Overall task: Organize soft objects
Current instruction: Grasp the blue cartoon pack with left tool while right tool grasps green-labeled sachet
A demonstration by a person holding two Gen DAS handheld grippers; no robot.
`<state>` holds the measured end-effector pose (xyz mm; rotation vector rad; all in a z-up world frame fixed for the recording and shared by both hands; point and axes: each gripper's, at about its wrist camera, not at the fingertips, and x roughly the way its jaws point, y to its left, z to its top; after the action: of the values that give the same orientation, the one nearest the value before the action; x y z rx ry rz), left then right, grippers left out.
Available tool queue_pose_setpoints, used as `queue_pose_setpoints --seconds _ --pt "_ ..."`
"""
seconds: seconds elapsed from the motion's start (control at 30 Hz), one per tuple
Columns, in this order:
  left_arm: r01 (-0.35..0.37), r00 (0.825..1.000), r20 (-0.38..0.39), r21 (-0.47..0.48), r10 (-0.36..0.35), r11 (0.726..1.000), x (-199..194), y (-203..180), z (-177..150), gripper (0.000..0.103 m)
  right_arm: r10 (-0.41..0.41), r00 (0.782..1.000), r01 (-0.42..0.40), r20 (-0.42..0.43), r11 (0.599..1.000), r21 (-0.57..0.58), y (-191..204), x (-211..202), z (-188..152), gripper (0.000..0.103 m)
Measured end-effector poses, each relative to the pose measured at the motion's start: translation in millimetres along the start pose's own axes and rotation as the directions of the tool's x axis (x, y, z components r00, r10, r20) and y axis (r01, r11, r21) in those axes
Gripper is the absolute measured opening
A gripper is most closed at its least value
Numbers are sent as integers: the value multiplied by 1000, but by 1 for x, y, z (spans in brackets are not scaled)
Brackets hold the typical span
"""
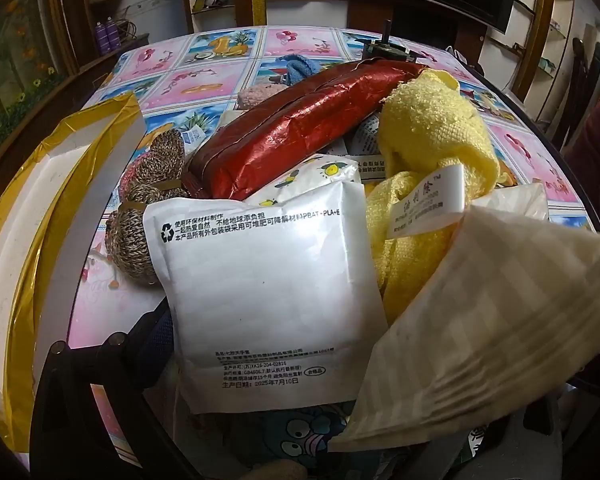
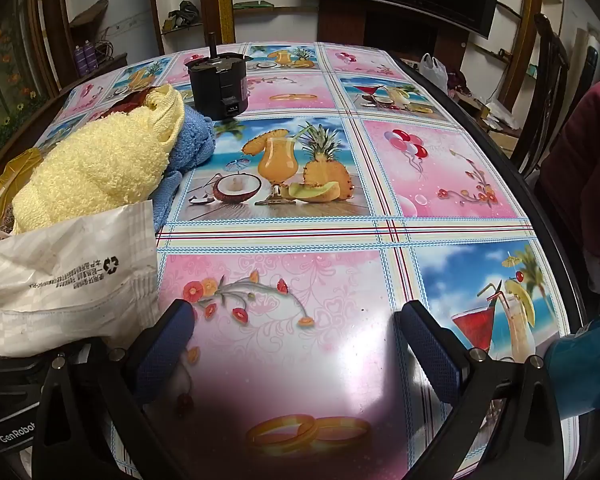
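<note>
Table w/ glossy printed cloth: pink and blue squares, fruit drinks, balloons, rings. On it, left side: heap of soft stuff, incl. yellow towel over blue cloth, white pouch at near edge, knit socks, gold-rimmed white box. Black canister stands upright at far side, just beside blue cloth.

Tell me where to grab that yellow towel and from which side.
Grip the yellow towel on its raised, bunched top, coming from the open table side. It humps high there, while packets crowd its other side; the open right gripper already faces clear table.
</note>
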<state>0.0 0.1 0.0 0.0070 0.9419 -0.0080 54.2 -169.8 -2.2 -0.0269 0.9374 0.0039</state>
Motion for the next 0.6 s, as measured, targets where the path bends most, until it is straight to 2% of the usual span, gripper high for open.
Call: queue_pose_setpoints --seconds 0.6 --pt "4 1000 -7 8 -4 1000 -1 0 -1 103 0 1000 0 1 1000 0 0 0 0 103"
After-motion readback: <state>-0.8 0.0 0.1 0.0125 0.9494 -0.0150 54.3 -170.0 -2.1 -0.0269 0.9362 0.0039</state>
